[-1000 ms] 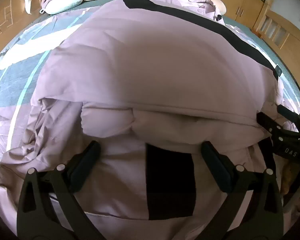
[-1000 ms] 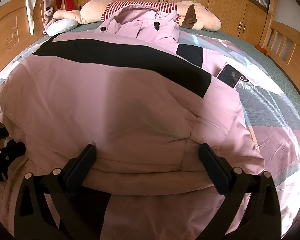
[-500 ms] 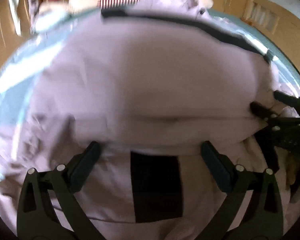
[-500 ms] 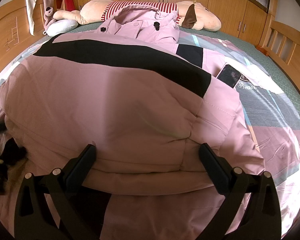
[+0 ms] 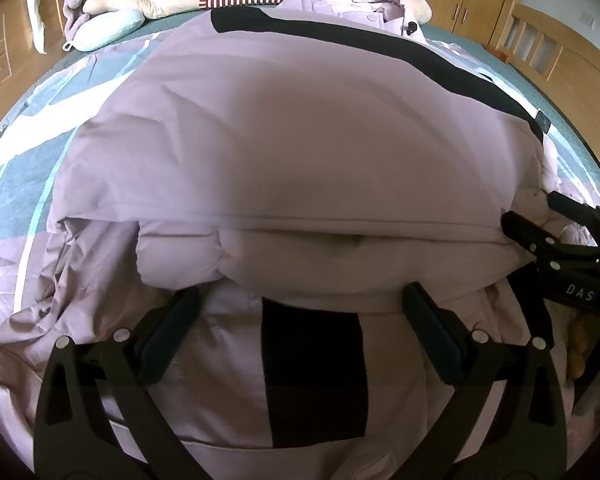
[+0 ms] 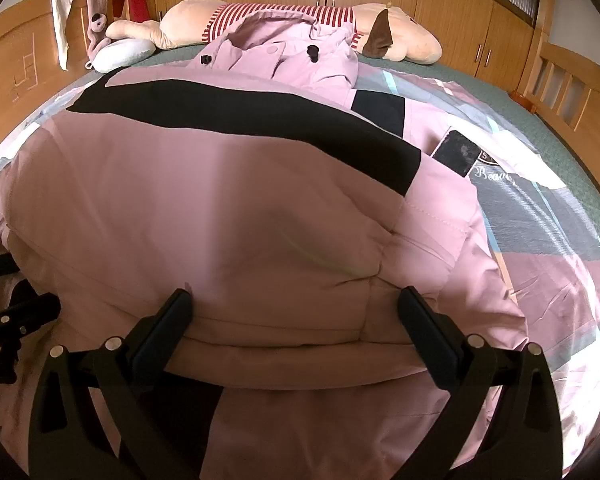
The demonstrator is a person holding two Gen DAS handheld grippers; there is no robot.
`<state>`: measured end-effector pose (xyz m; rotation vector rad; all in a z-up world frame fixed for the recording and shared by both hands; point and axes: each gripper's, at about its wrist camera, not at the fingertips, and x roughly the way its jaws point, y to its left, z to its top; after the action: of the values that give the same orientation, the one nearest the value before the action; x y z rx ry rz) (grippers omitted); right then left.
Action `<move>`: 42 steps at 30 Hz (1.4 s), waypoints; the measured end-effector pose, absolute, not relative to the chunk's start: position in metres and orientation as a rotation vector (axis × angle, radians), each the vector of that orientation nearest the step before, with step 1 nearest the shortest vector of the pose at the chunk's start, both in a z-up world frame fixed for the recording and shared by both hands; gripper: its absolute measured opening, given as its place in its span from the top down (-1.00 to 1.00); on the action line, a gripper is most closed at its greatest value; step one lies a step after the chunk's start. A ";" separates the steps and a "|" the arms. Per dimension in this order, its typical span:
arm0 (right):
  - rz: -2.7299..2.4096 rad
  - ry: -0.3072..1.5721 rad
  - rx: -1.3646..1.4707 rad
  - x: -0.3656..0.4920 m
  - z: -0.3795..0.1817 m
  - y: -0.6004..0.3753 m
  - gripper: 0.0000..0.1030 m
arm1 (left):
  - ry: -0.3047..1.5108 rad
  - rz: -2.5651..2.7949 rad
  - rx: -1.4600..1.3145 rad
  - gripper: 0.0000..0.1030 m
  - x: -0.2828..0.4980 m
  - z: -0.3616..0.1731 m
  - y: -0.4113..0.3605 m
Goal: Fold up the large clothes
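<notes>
While both grippers' fingers point(image 5: 432, 332) stay spread, the pink coat point(image 6: 220, 208) lies lengthwise, hood pointing away.

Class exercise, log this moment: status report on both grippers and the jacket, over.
Left gripper open, right gripper open. Pink jacket folded over, bulky. Phone beside it.

Large padded pink jacket point(image 6: 228, 208) with a black band point(image 6: 240, 114) across it, spread over the bed, lower part folded up over the body, thick fold edge nearest, hood point(image 6: 288, 52) rumpled at far end
</notes>
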<state>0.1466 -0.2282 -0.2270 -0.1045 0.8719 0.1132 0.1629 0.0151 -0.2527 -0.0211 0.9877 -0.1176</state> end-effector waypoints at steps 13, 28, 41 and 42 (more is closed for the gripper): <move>0.169 0.718 -0.026 0.130 -0.173 -0.237 -0.97 | 0.977 -0.112 -0.024 -0.96 0.160 -0.254 0.015; 0.006 0.716 -0.040 0.391 -0.089 -0.202 -0.97 | 0.962 -0.109 -0.028 -0.96 0.154 -0.254 0.013; -0.192 0.756 0.028 0.486 -0.153 -0.204 0.90 | 0.935 -0.117 -0.026 -0.96 0.154 -0.256 0.011; -0.162 0.720 0.012 0.477 -0.140 -0.198 0.91 | 0.936 -0.116 -0.025 -0.96 0.154 -0.256 0.011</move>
<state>0.4770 -0.1976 -0.1399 0.0119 0.7204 -0.1624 0.1542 0.0106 -0.2559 -0.0249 0.9362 -0.1157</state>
